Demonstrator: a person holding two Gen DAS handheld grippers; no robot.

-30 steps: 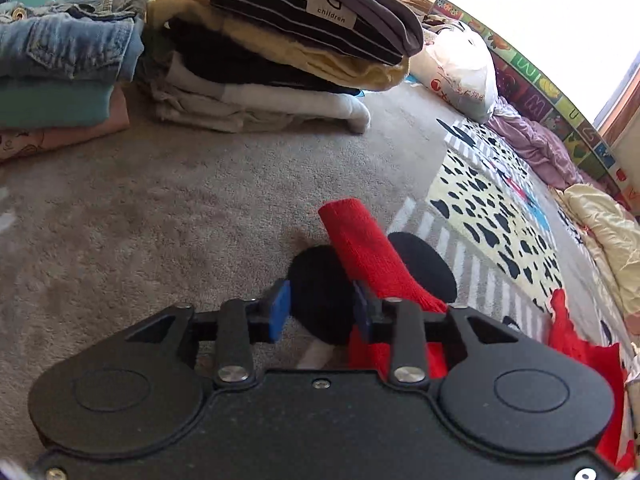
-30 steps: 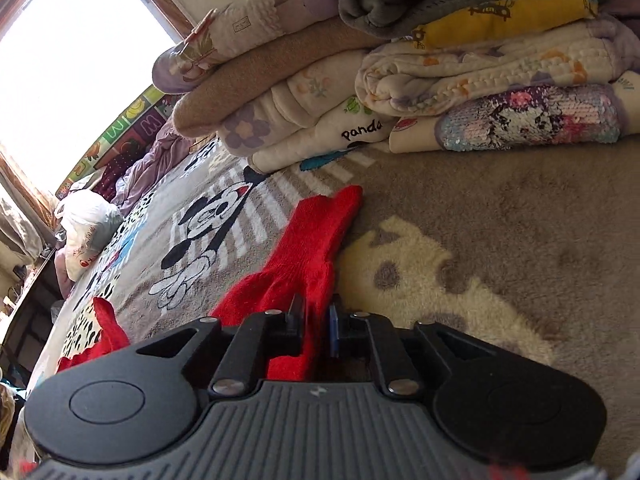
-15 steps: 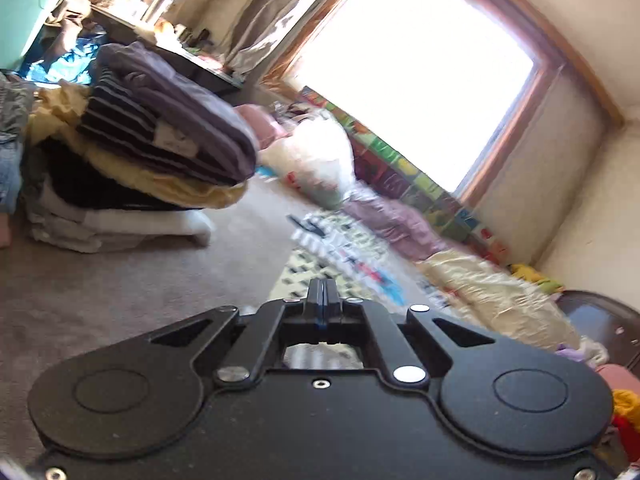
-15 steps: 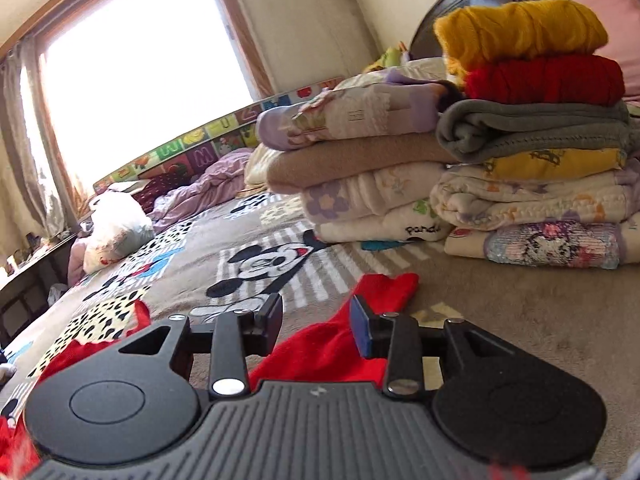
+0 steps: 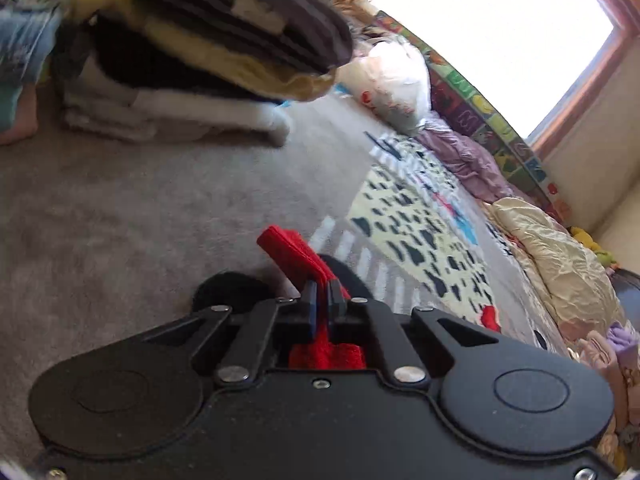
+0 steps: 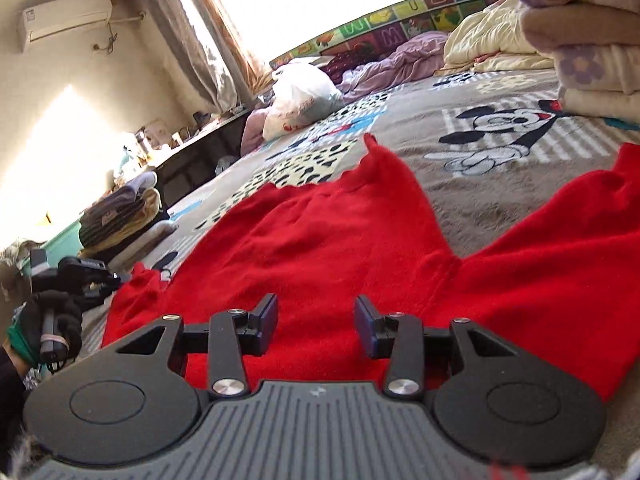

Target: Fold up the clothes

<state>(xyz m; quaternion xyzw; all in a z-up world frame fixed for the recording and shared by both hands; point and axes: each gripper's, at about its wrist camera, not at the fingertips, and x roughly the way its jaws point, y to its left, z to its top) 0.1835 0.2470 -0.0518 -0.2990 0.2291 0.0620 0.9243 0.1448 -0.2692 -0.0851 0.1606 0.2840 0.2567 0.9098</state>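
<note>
Left wrist view: left claw (image 5: pixel 320 298) clamped on a sleeve end of the red sweater (image 5: pixel 294 250); the cuff sticks out past the blue pads, pointing up-left, more red bunched behind the pads. The sleeve's long axis runs from the claw outward along the patterned blanket (image 5: pixel 412 216). Half a second ago this claw was pinched together on nothing and aimed at the window; one second ago it was apart beside the sleeve. Blurred stack of folded clothes (image 5: pixel 200 52) at upper left.

Right wrist view: right claw (image 6: pixel 316 320) apart, nothing between the pads, just above the sweater body (image 6: pixel 320 240) spread flat on the blanket. One sleeve runs off up-right. One second ago it was clamped on the sleeve. Gloved left hand (image 6: pixel 48 328) at far left.
</note>
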